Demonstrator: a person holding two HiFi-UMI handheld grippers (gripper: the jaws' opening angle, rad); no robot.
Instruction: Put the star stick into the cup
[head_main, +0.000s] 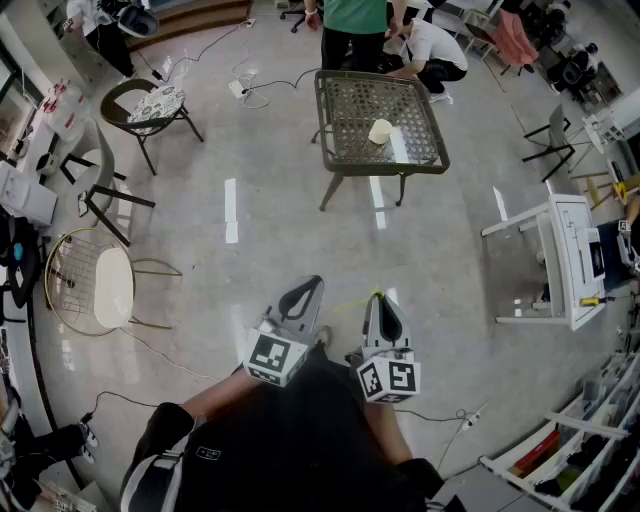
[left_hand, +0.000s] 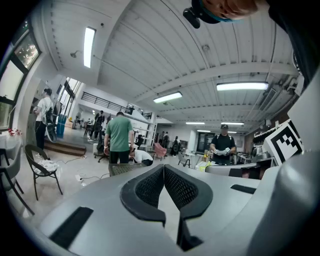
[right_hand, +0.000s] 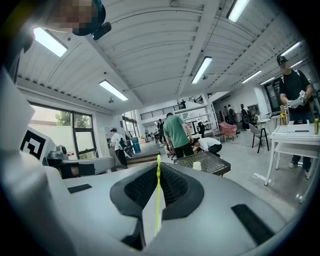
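Note:
A pale cup (head_main: 380, 131) stands on the dark mesh table (head_main: 343, 155), far ahead across the floor. I hold both grippers close to my body. My right gripper (head_main: 382, 300) is shut on a thin yellow-green stick (right_hand: 158, 192), which runs up between the pads and just past the tips; I see no star on it. In the head view the stick (head_main: 352, 303) shows as a faint line left of that gripper. The right gripper view has the cup (right_hand: 197, 165) and the table (right_hand: 212, 162) small in the distance. My left gripper (head_main: 305, 290) is shut with nothing in it.
A person in a green shirt (head_main: 355, 25) stands behind the table, and another crouches beside them. Chairs (head_main: 150, 105) and a round wire chair (head_main: 95, 280) stand at the left. A white desk (head_main: 565, 260) is at the right. Cables lie on the floor.

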